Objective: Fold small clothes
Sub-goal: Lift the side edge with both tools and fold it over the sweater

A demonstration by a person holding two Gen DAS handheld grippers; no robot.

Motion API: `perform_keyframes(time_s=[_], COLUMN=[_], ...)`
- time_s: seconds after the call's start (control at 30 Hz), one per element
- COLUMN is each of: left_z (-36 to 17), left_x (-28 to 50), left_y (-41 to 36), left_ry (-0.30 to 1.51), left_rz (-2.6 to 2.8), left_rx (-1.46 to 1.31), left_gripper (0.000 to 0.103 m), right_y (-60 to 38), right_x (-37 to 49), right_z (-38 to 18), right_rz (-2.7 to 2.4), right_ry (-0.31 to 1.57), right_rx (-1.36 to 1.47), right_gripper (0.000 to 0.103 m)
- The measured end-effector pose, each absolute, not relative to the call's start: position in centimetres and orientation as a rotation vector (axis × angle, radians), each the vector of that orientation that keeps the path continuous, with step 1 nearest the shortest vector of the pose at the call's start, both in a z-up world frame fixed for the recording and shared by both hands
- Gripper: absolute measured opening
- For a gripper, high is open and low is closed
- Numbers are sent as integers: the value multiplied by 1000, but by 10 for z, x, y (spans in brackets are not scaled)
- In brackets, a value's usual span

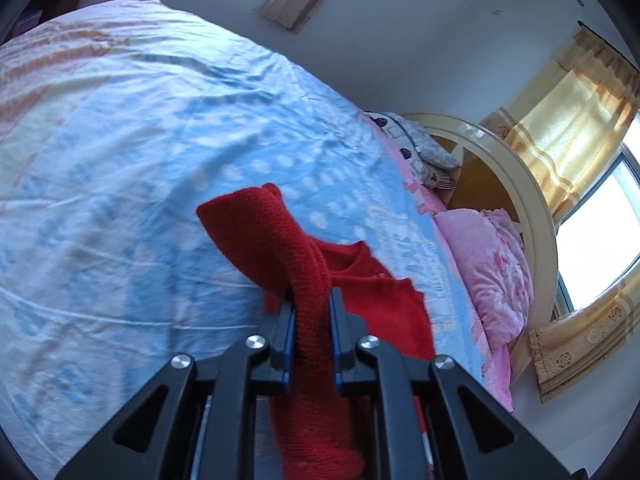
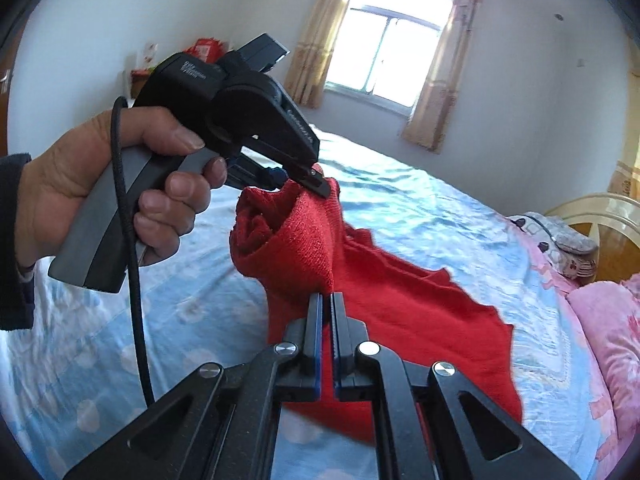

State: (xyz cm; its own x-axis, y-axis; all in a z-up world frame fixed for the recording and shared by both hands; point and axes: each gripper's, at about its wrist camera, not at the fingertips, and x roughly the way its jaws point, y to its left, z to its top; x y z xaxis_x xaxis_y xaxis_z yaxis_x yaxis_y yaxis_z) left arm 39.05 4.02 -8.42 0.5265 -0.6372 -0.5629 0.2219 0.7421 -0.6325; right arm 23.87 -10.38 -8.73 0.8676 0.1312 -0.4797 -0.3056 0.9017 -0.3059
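A small red knit garment [image 2: 420, 304] hangs lifted above the bed, its lower part trailing on the blue sheet. My left gripper [image 1: 313, 296] is shut on a thick rolled fold of the red garment [image 1: 280, 240]. In the right wrist view the left gripper [image 2: 304, 180], held in a hand, pinches the garment's top edge. My right gripper [image 2: 327, 300] is shut on the garment's edge just below that, the jaws nearly touching. The two grippers hold the cloth close together.
The bed has a light blue patterned sheet [image 1: 140, 160] [image 2: 440, 200]. A pink quilt [image 1: 492, 264] [image 2: 612, 340] and a grey pillow [image 1: 424, 144] lie at the headboard [image 1: 532, 200]. A curtained window [image 2: 392, 40] is on the far wall.
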Motion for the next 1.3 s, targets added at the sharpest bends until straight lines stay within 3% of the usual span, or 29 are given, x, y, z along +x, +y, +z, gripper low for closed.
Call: perform_keyframes(time_s=[0.53,1.03,1.3], left_z=[-50,-83,-99], left_x=[401,406,385], left_y=[-62,-163,-214], left_ry=[852,950,929], left_rz=[-664,-700,-702], left_rx=[-439,-252,-12], left_gripper=[15,15,18], right_y=[-190,-275,-314], right_x=[235,252,250], right_z=[-70,-107,-142], right_rz=[134,92,110], right_ry=[475,678,812], right_rx=[-228,30,247], right_gripper=[2,2,2])
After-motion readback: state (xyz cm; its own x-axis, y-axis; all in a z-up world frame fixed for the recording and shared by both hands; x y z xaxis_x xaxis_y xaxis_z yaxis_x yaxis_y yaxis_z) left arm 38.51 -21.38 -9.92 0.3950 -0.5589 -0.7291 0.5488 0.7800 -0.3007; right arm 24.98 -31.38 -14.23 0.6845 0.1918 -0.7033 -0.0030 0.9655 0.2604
